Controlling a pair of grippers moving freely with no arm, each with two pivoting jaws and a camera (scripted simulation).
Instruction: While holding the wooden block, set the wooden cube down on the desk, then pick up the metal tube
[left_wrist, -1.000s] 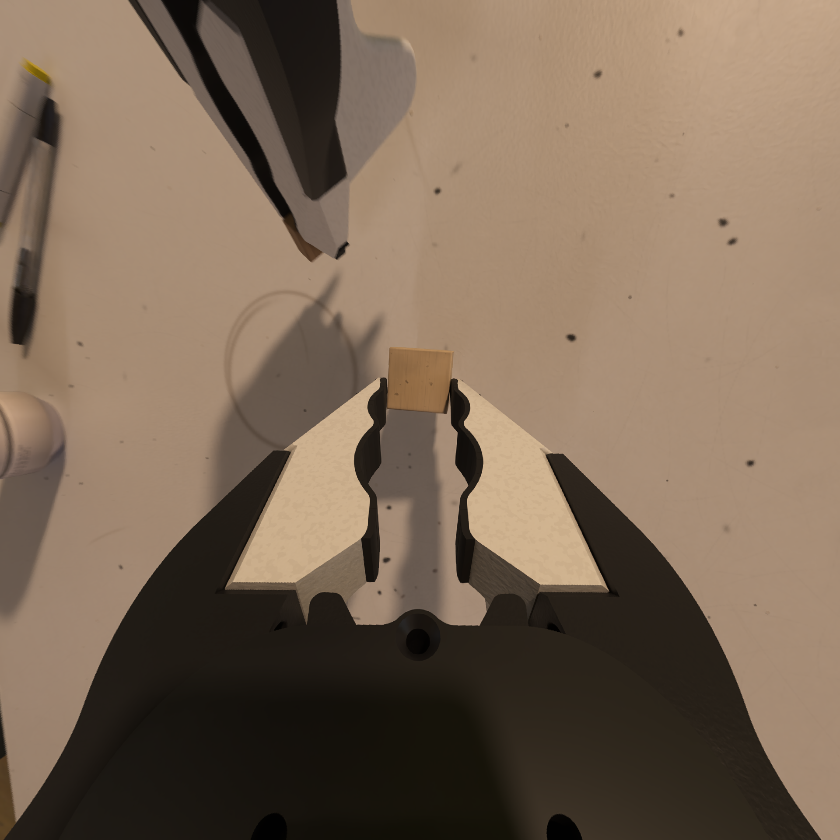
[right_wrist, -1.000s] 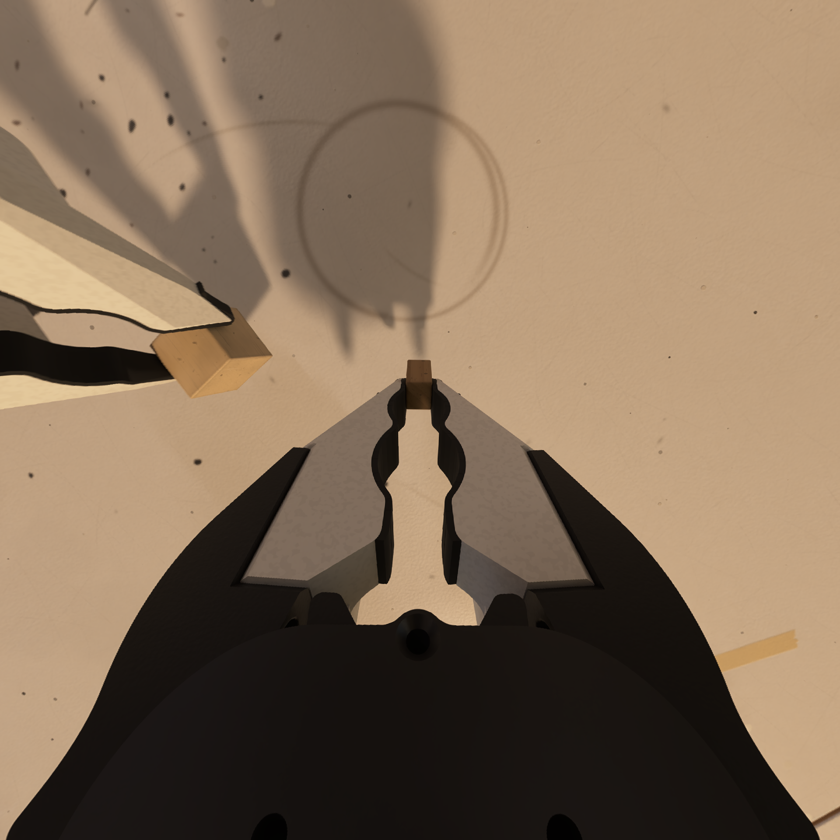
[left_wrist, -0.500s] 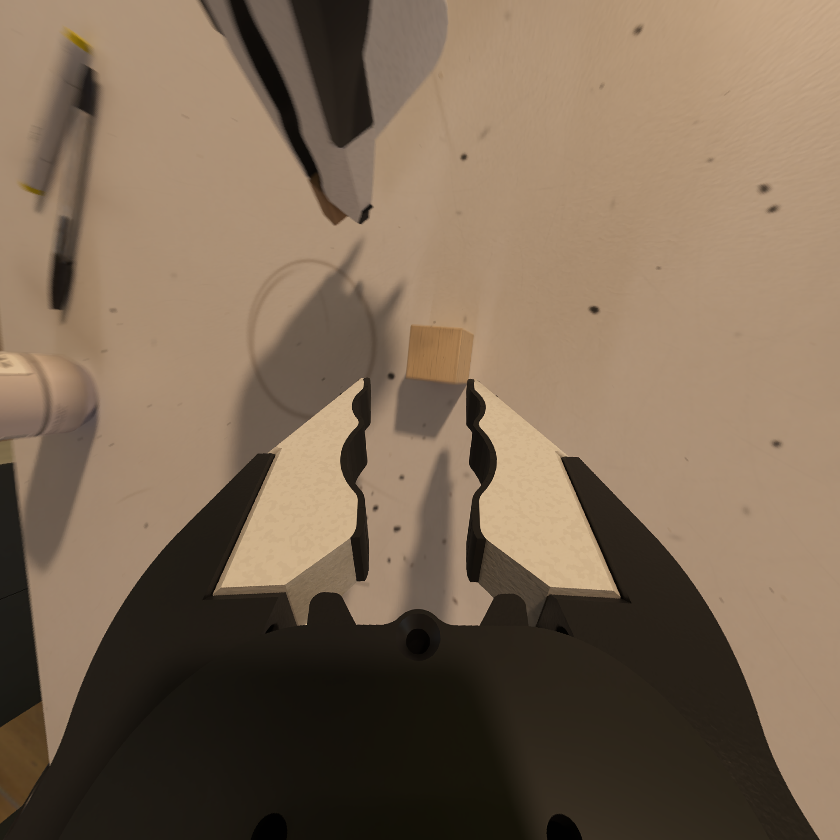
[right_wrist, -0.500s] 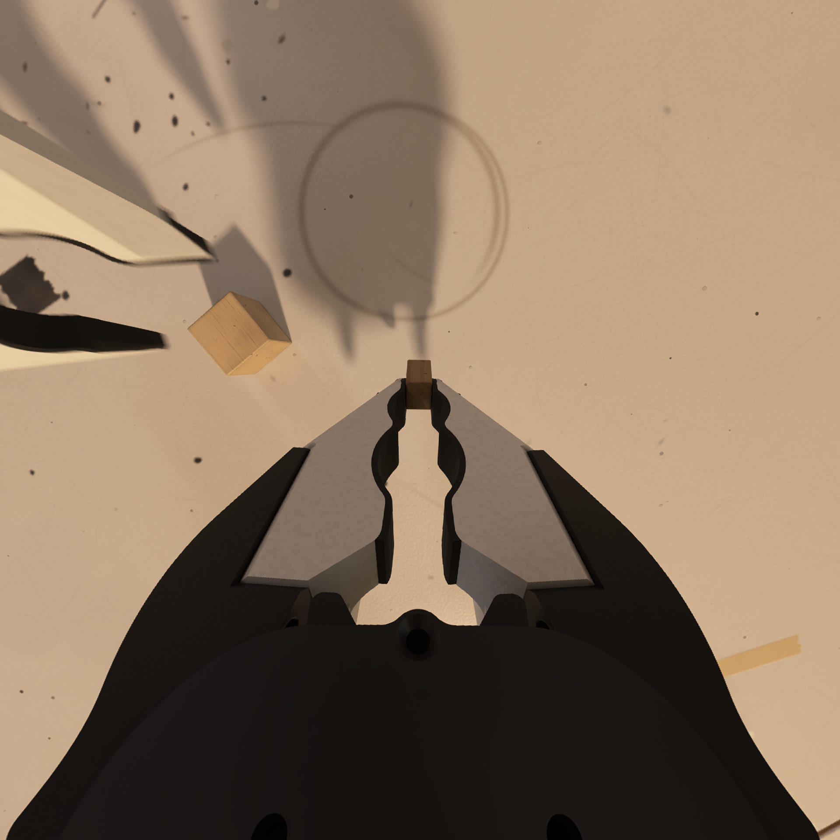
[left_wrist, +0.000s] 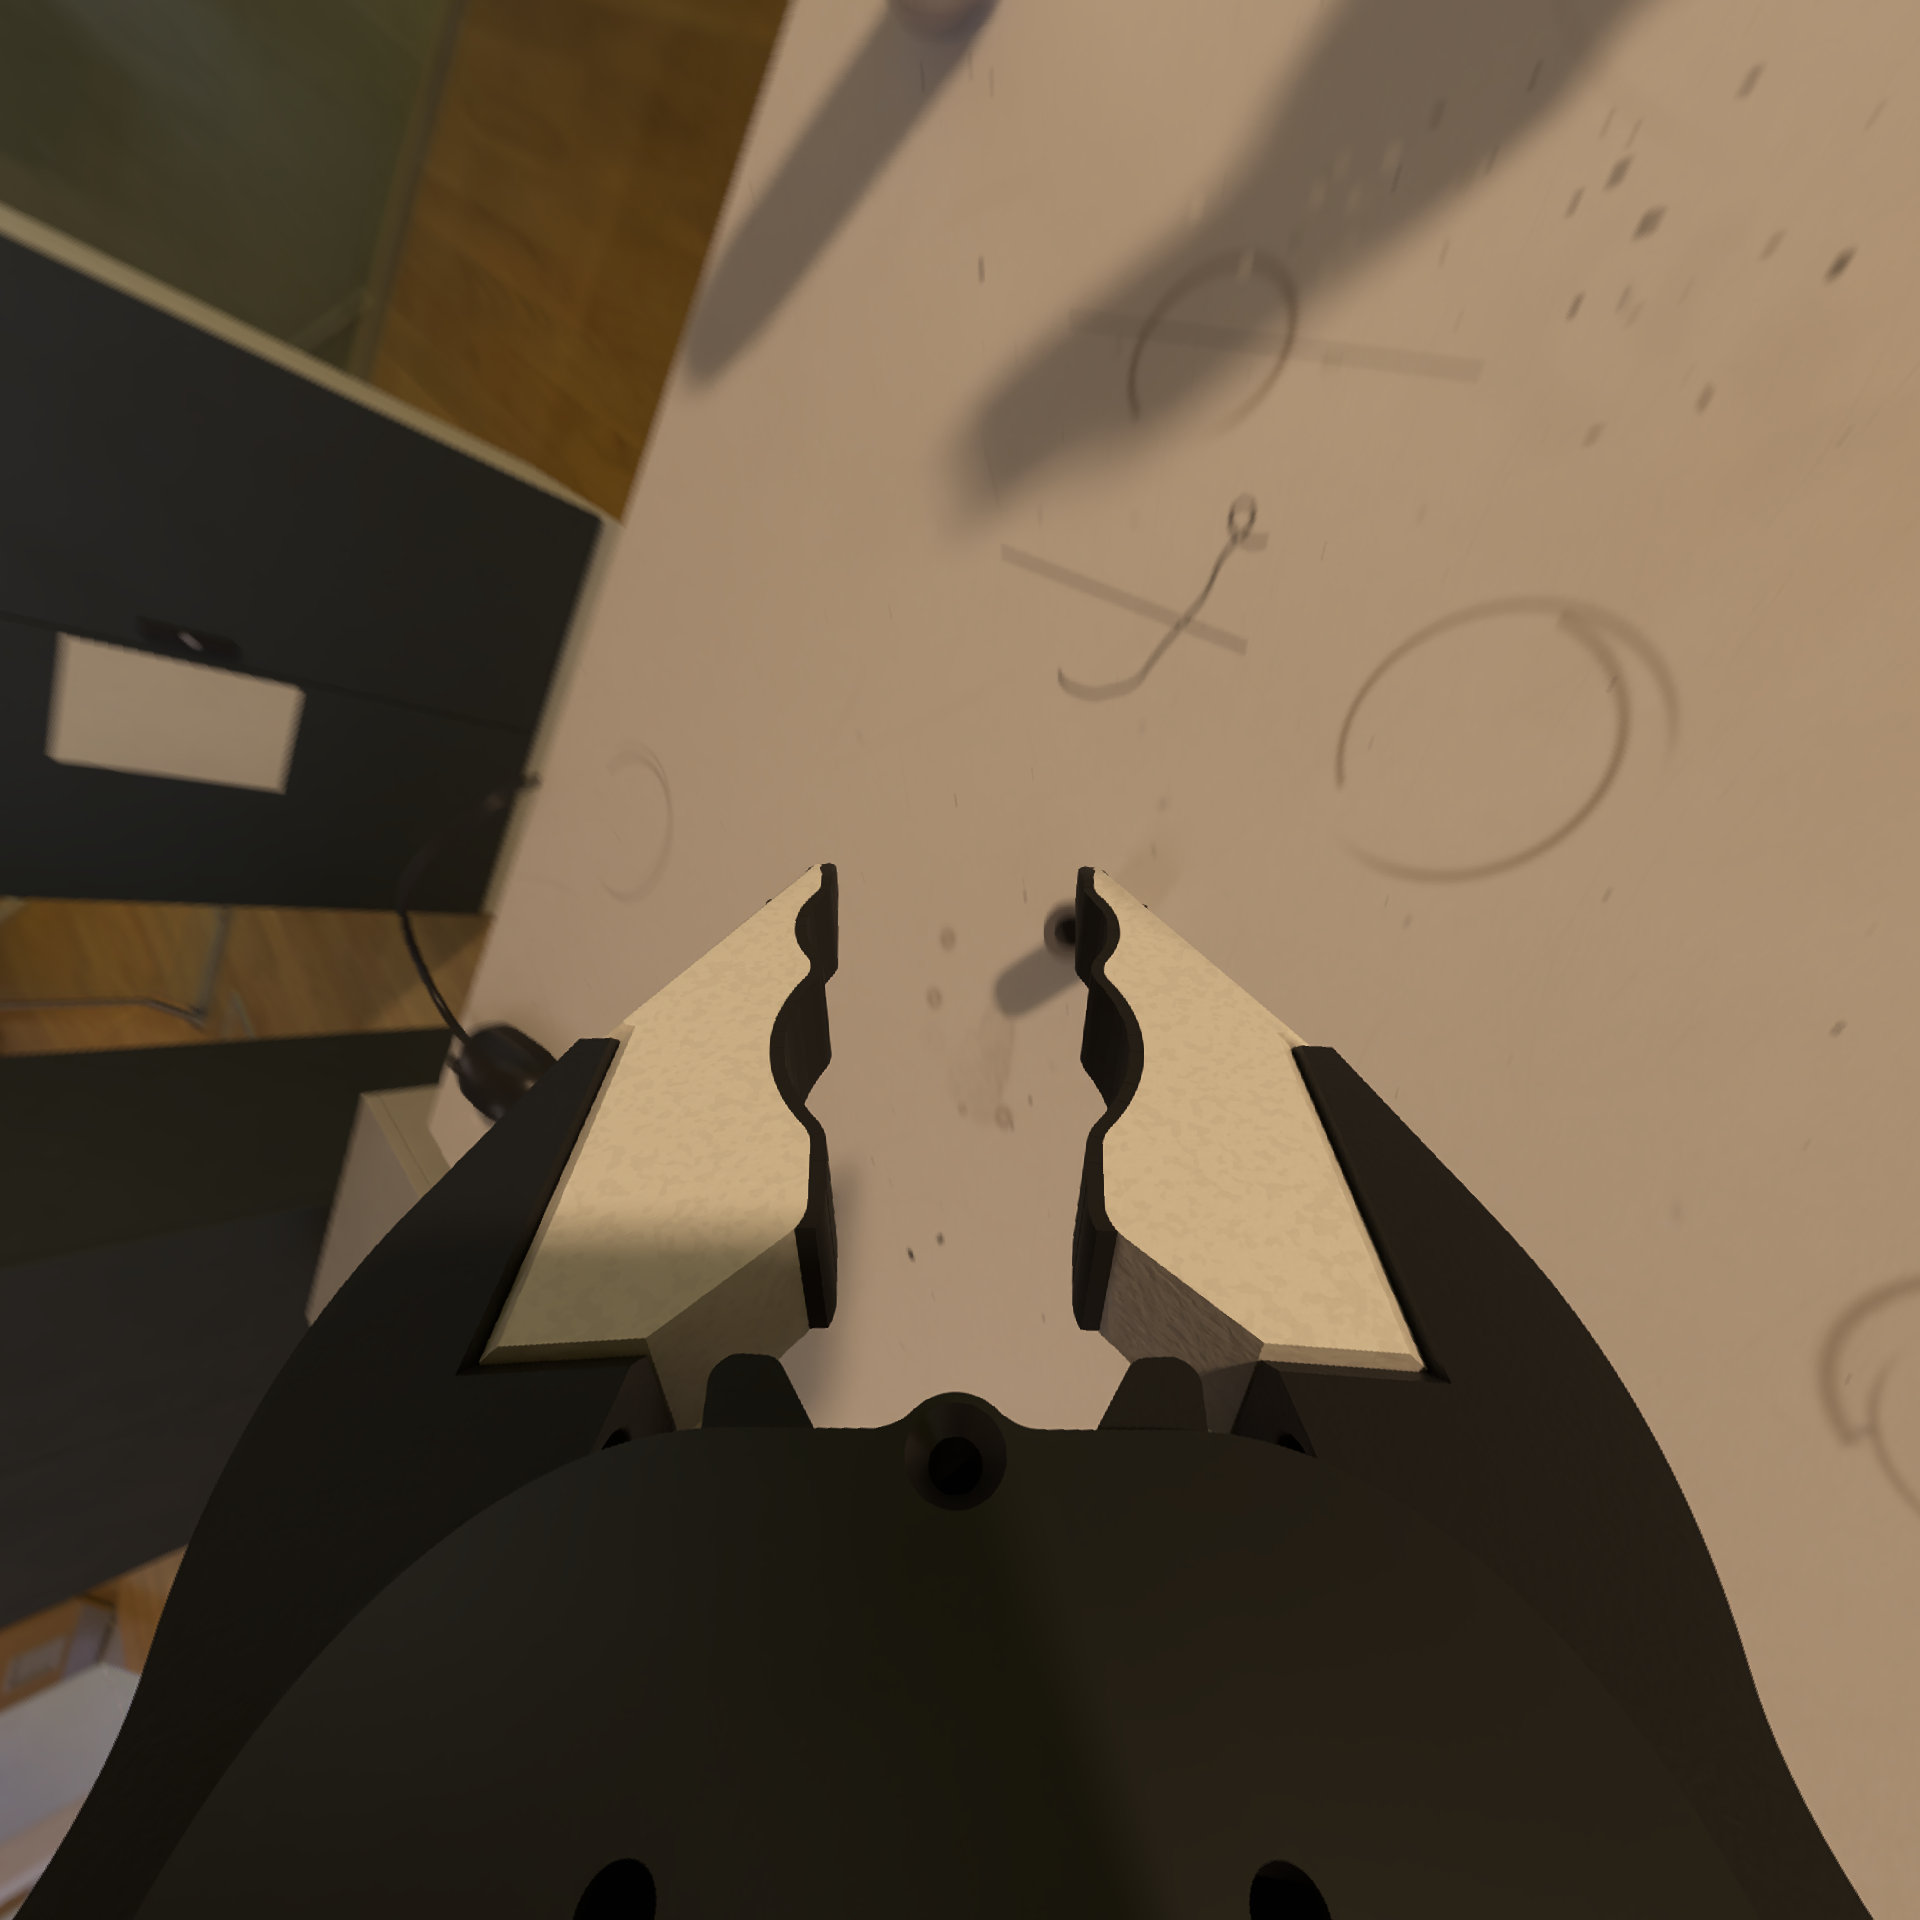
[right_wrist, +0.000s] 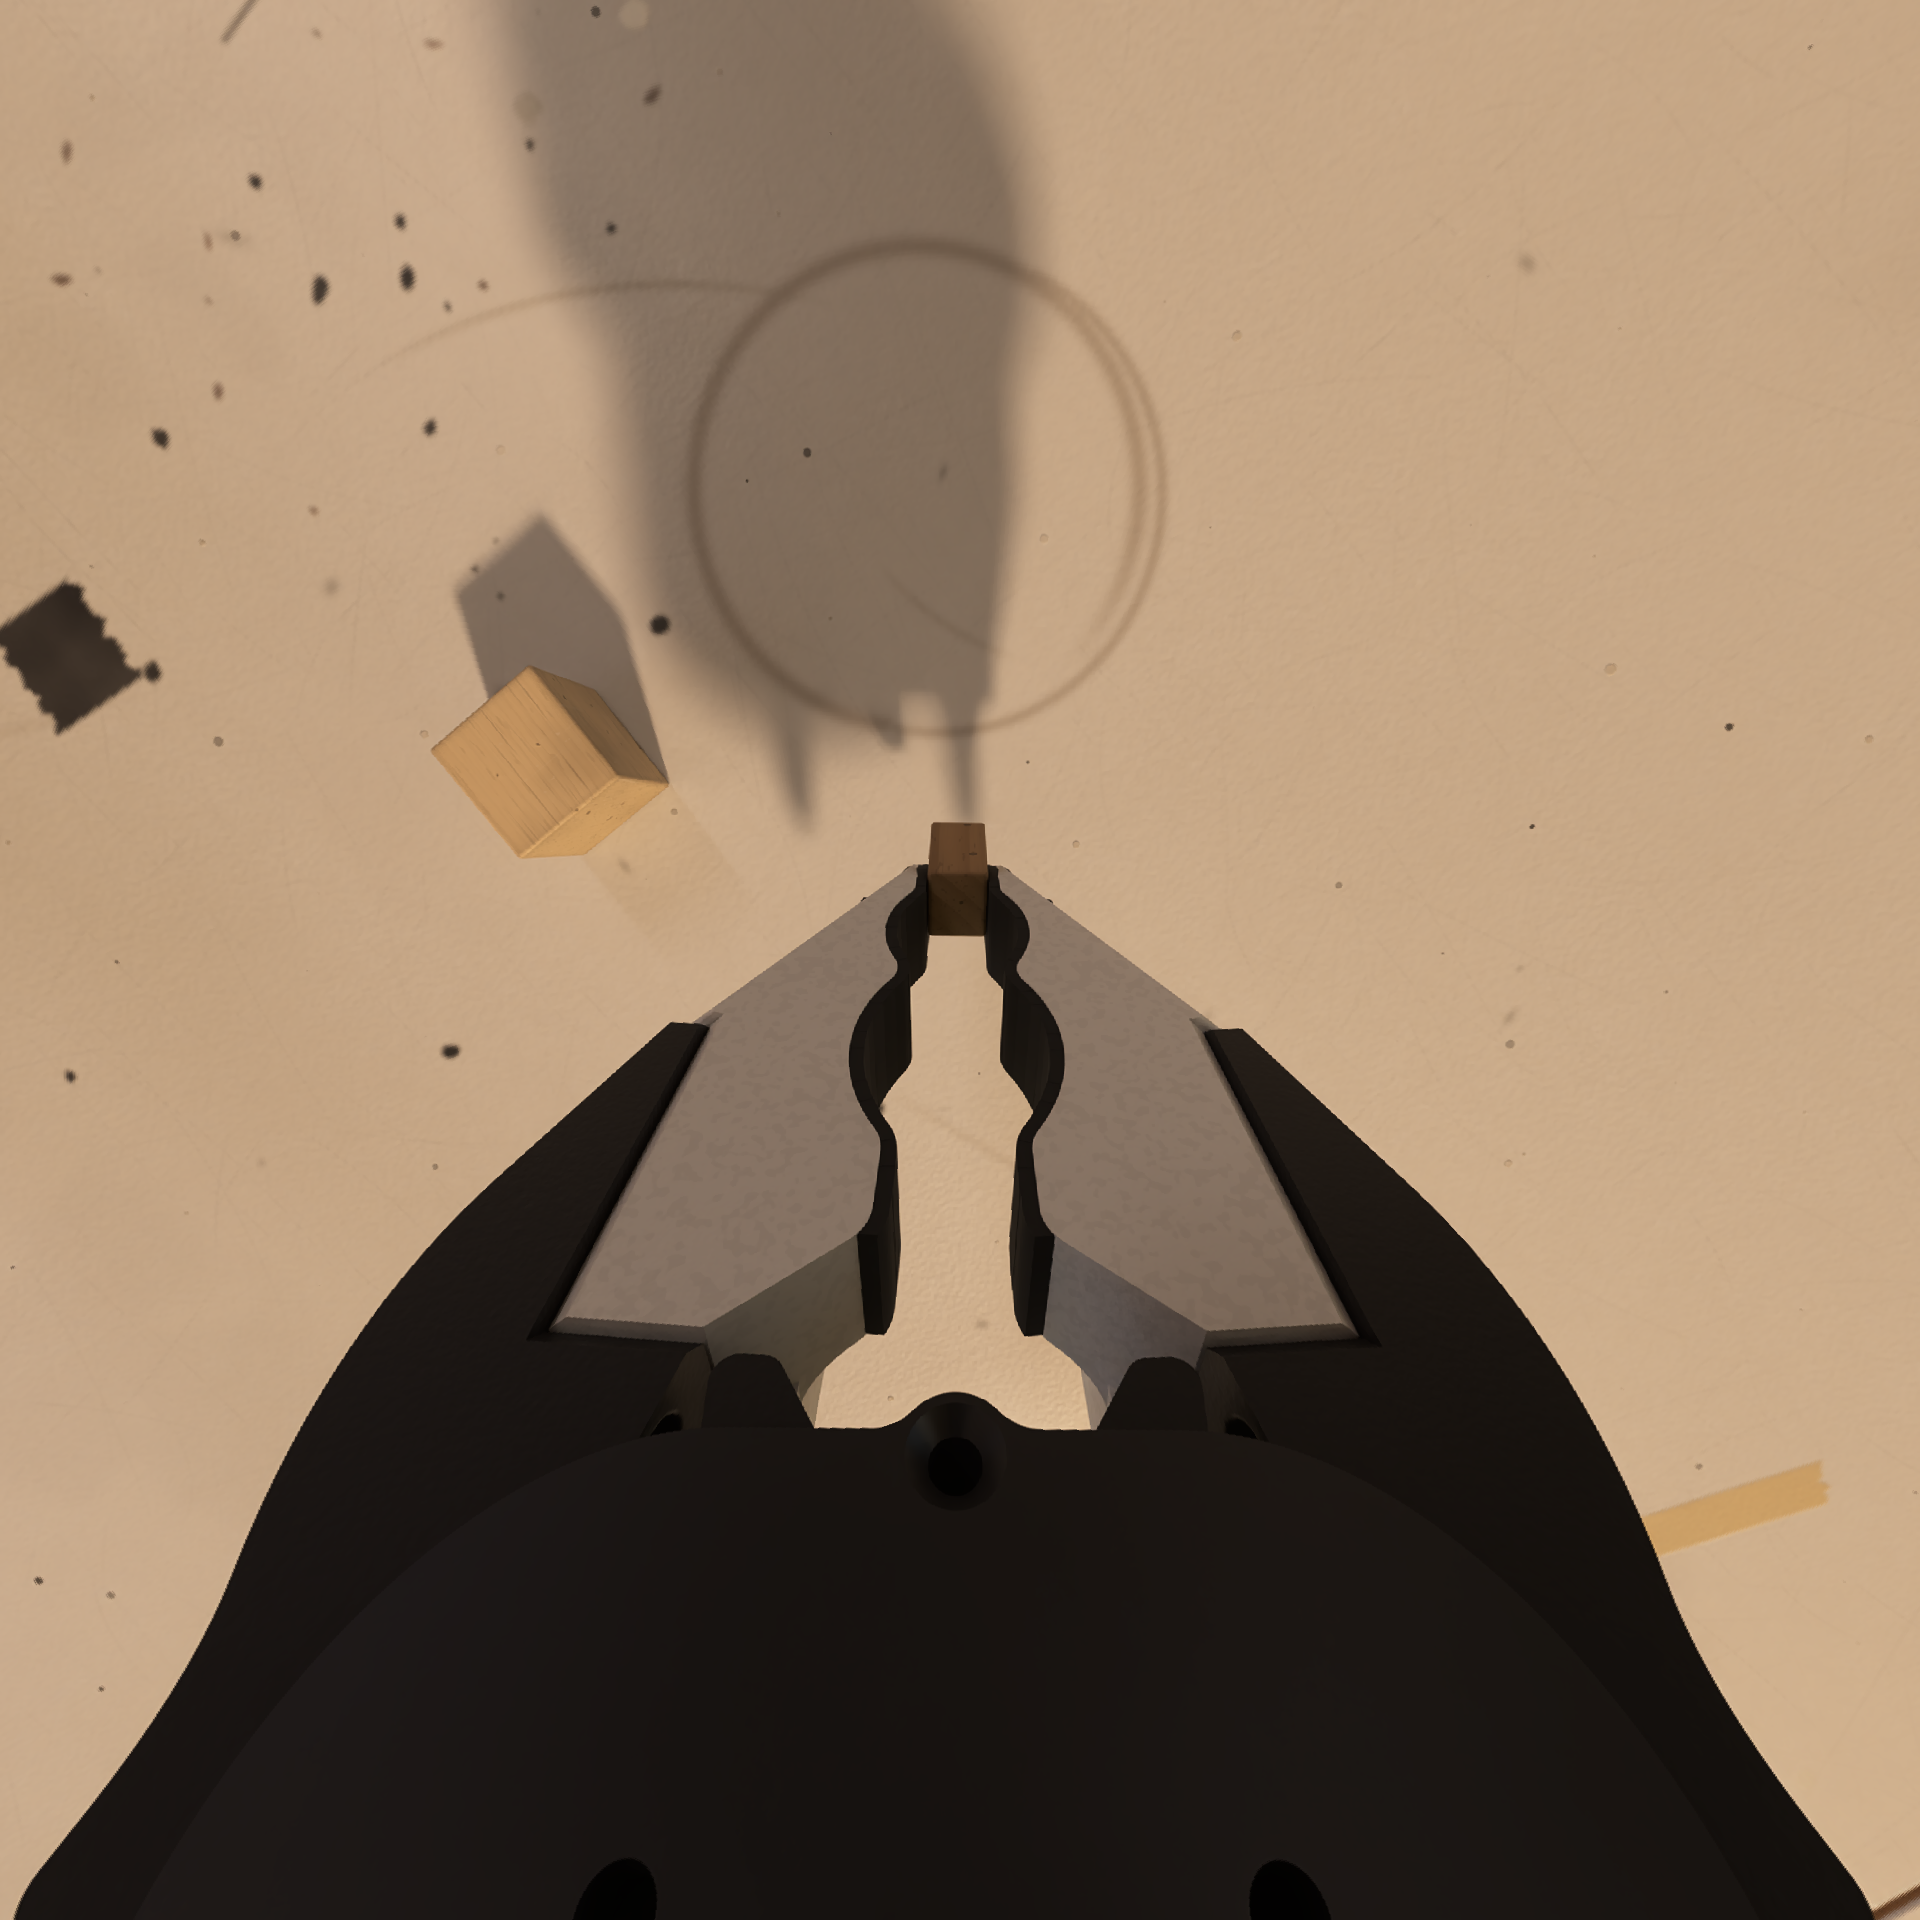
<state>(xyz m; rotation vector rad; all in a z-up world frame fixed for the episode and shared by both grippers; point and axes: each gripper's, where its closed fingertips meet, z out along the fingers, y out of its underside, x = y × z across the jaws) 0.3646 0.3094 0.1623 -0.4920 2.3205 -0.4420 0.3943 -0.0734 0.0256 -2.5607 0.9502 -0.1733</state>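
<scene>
My right gripper (right_wrist: 957, 896) is shut on a small brown wooden block (right_wrist: 957, 860) and holds it at its fingertips above the desk. The pale wooden cube (right_wrist: 549, 762) lies on the desk (right_wrist: 1455, 623) to the left of that gripper, free of any gripper. My left gripper (left_wrist: 956, 883) is open and empty, low over the desk (left_wrist: 1455, 1039) near its left edge. A small dark round object (left_wrist: 1060, 925) stands by its right fingertip; I cannot tell what it is. No metal tube shows clearly in either view.
The desk edge (left_wrist: 644, 488) runs diagonally at the left of the left wrist view, with dark cabinets (left_wrist: 260, 499) and wood floor below. A black cable (left_wrist: 426, 966) hangs there. A tape strip (right_wrist: 1735, 1507) and a dark stain (right_wrist: 68, 655) mark the desk.
My left gripper opened and let go of the wooden cube, which now rests on the desk. It then swung away towards the desk's left edge. My right gripper has stayed still with the block.
</scene>
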